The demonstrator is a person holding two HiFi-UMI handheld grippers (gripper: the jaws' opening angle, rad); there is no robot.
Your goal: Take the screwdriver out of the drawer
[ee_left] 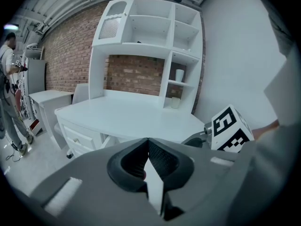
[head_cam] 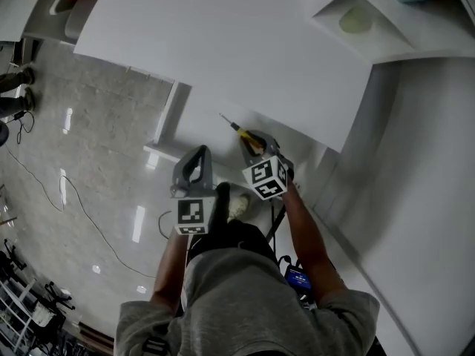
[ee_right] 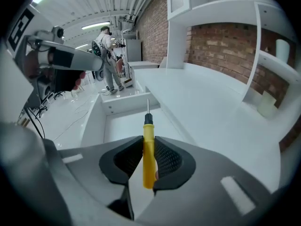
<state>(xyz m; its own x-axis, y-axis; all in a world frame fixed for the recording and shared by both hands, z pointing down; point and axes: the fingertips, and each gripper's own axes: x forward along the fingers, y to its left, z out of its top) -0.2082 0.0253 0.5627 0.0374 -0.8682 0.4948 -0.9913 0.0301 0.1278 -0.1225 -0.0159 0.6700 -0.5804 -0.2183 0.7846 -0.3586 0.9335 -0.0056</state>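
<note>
White desk (ee_left: 127,114) and brick wall (ee_left: 136,74) stand ahead. Over the open drawer (ee_right: 123,121), the right gripper (ee_right: 148,142) clamps the yellow screwdriver (ee_right: 148,149) by its handle, shaft lying along the jaws, tip forward. Beside it, the left gripper (ee_left: 147,147) is pinched together, empty. From above, both grippers largely hide the drawer.

The screwdriver (ee_right: 148,166) sits between the jaws of the right gripper (ee_right: 149,142), above the open drawer (ee_right: 117,126), which juts from under the desk (ee_right: 202,102) on its right. The left gripper (head_cam: 197,154) is just left of the right one. A shelf unit (ee_left: 155,46) stands on the desk's far side, with a cup (ee_left: 179,75) on a right-hand shelf. A person (ee_left: 7,93) stands far left.
</note>
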